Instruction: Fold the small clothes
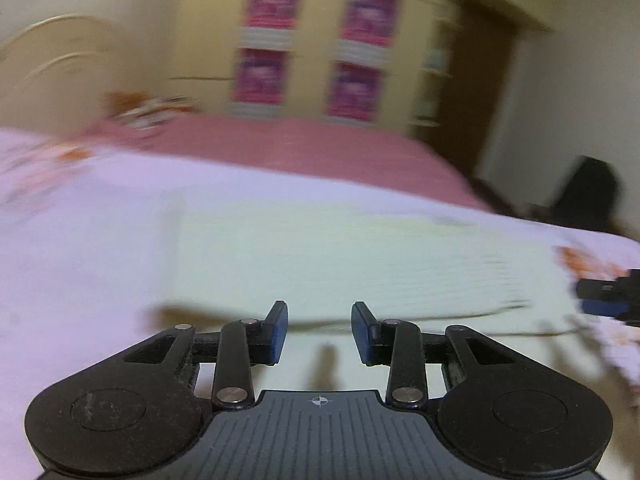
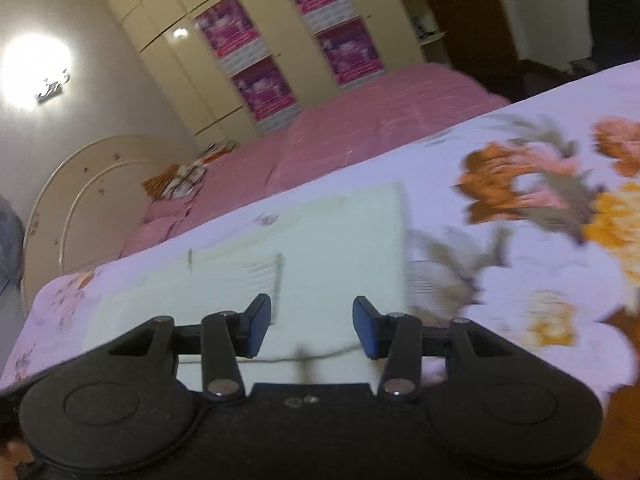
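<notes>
A pale green ribbed garment [image 1: 340,256] lies flat and folded into a rectangle on the floral sheet; it also shows in the right wrist view [image 2: 312,248]. My left gripper [image 1: 319,330] is open and empty, just above the garment's near edge. My right gripper [image 2: 312,328] is open and empty, above the garment's near edge close to its right side. The right gripper's tip [image 1: 608,292] shows at the right edge of the left wrist view. Both views are motion-blurred.
The white sheet with orange flowers [image 2: 540,200] covers the near surface. A pink bedspread [image 1: 320,148] lies beyond, with a curved headboard [image 2: 80,200] and folded clothes [image 2: 180,180] near it. Cream wardrobes with pink posters [image 1: 312,52] stand behind. A dark chair [image 1: 588,196] is at right.
</notes>
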The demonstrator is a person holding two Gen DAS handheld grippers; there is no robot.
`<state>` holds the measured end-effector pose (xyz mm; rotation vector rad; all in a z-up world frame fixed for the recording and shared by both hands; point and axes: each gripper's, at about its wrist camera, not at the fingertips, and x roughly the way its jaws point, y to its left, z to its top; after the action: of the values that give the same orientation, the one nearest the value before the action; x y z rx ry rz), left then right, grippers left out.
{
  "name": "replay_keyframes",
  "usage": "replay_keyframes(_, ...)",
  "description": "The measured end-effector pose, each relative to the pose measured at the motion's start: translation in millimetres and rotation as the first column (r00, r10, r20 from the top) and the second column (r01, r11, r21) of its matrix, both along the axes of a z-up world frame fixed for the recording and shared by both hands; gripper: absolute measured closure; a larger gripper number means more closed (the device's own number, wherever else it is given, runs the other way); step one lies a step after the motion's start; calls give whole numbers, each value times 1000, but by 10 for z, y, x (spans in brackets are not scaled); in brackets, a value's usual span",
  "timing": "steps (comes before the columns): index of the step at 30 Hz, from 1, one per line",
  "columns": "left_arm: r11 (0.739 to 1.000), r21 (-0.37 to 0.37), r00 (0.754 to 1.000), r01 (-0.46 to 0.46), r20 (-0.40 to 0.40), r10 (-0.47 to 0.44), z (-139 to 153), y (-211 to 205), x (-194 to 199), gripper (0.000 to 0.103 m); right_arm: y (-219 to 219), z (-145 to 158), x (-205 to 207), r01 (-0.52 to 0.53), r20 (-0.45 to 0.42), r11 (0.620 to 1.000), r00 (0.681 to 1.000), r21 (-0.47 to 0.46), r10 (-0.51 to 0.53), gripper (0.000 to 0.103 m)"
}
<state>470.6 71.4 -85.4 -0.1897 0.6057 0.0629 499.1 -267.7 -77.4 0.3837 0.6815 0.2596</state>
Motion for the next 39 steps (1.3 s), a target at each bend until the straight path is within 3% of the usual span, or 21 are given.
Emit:
replay_keyframes(3, 997, -20, 996, -75, -43, 74, -72, 289, -76, 68, 192, -105, 200, -27, -24, 1000, 999, -5, 27, 59)
replay_keyframes(6, 995, -46, 992, -90, -92, 85, -127, 397, -64, 68, 339, -231, 397, -39, -70, 999, 997, 4, 39, 59)
replay_keyframes(9, 995, -46, 992, -89, -93, 85, -201, 352, -20, 63, 480, -229, 484, -54, -64, 998, 997, -18, 53, 63)
replay_keyframes(10, 993, -68, 992, -92, -87, 86, -217, 366, 24, 59, 515, -219, 503, -59, -63, 998, 996, -24, 57, 75)
replay_keyframes(11, 991, -93, 993, -100, -73, 93, -207, 375, 23, 54, 546, -212, 518, -67, -64, 997, 996, -29, 65, 93)
replay_keyframes(12, 989, -100, 992, -108, -69, 101, -235, 401, 51, 54, 571, -204, 530, -73, -65, 997, 995, -39, 71, 97)
replay_keyframes(19, 988, -111, 995, -104, -24, 102, -229, 393, 232, 54, 523, 152, 298, -64, 101, 994, 992, -88, 73, 99)
replay_keyframes(22, 991, -89, 994, -95, -65, 90, -281, 330, 328, 54, 473, 195, 260, -70, 109, 992, 991, -103, 81, 99)
replay_keyframes(27, 998, 29, 994, -56, -94, 58, -354, 137, 299, 54, 326, 135, 217, -23, 99, 993, 995, -114, 34, 99)
replay_keyframes(39, 999, 19, 994, -35, -102, 37, -301, 135, 223, 54, -38, 104, 71, 75, 100, 988, 993, -135, -62, 99)
